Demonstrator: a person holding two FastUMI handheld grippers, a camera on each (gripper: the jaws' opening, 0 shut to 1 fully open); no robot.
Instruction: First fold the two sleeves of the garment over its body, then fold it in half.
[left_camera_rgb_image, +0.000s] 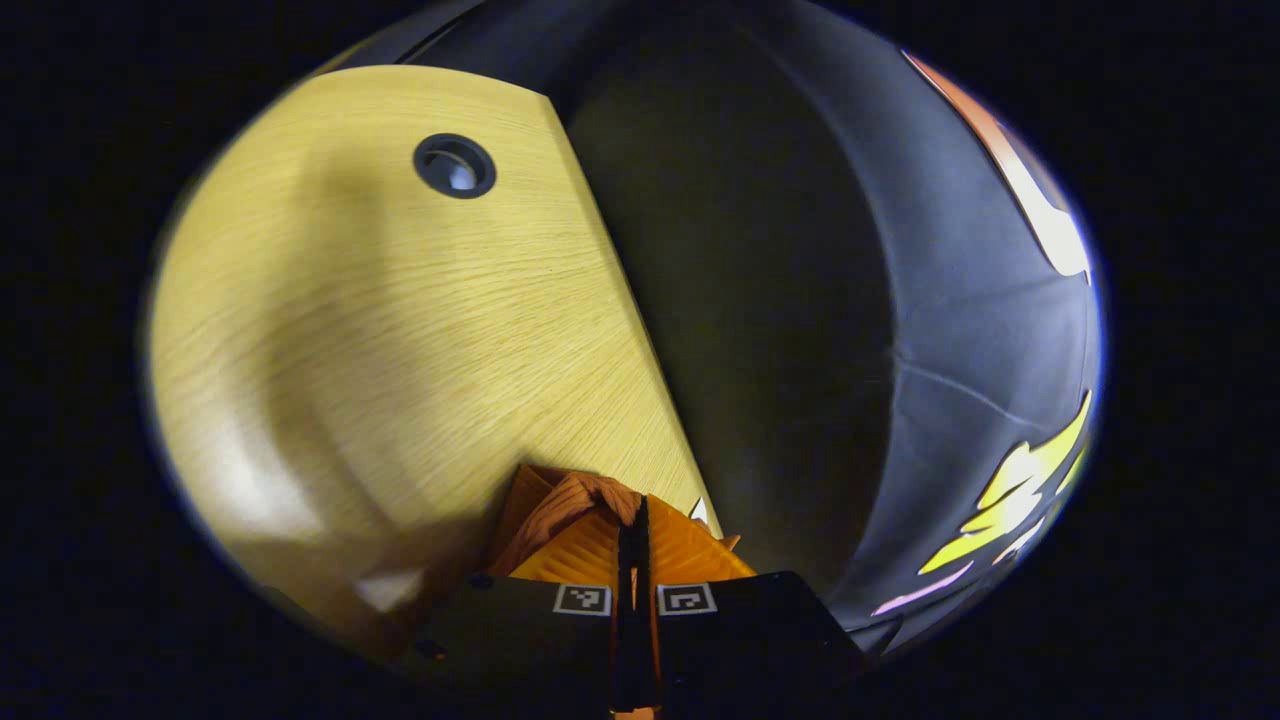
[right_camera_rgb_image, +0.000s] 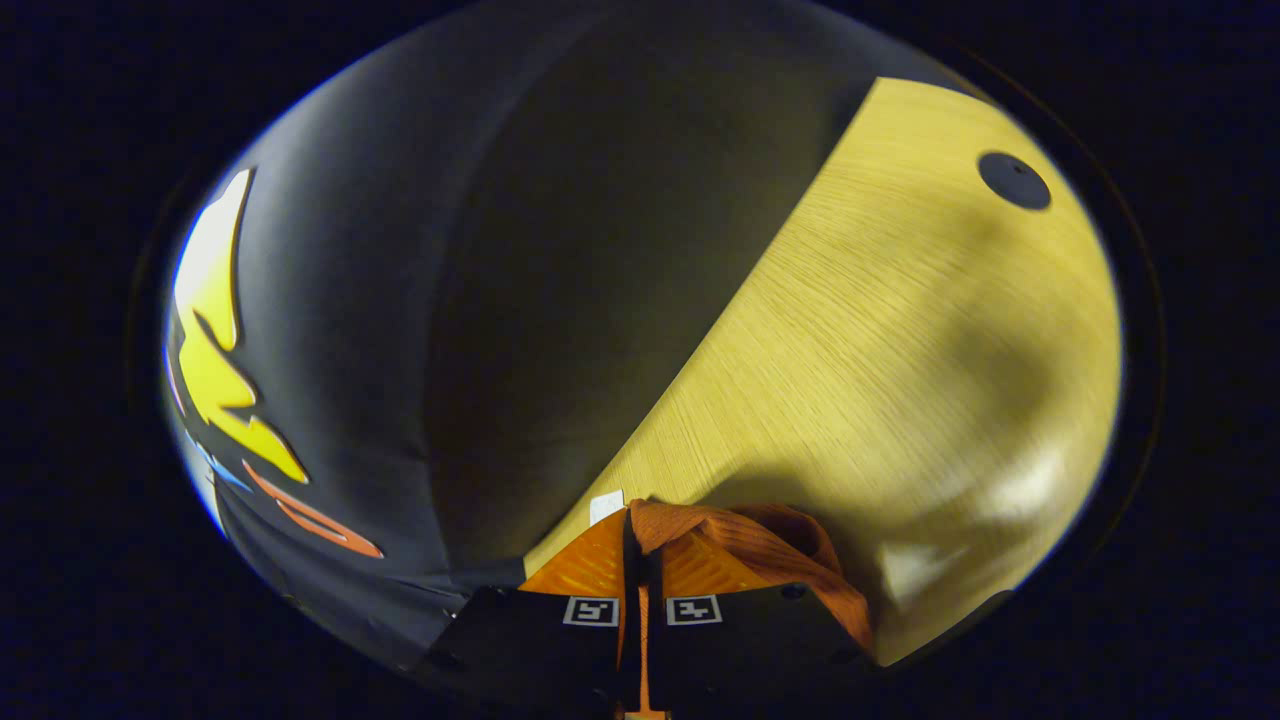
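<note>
No readable text, number or brand shows; only small square coded markers sit on each gripper's body.

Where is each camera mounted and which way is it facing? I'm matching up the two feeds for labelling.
Left gripper view: rides on the left tongs, looking along them over the wooden table toward its edge and the booth wall; they are closed on orange garment fabric.
Right gripper view: rides on the right tongs, facing the same table and its edge, mirrored; closed on the garment.
Shared: table, garment, dark wall.
</note>
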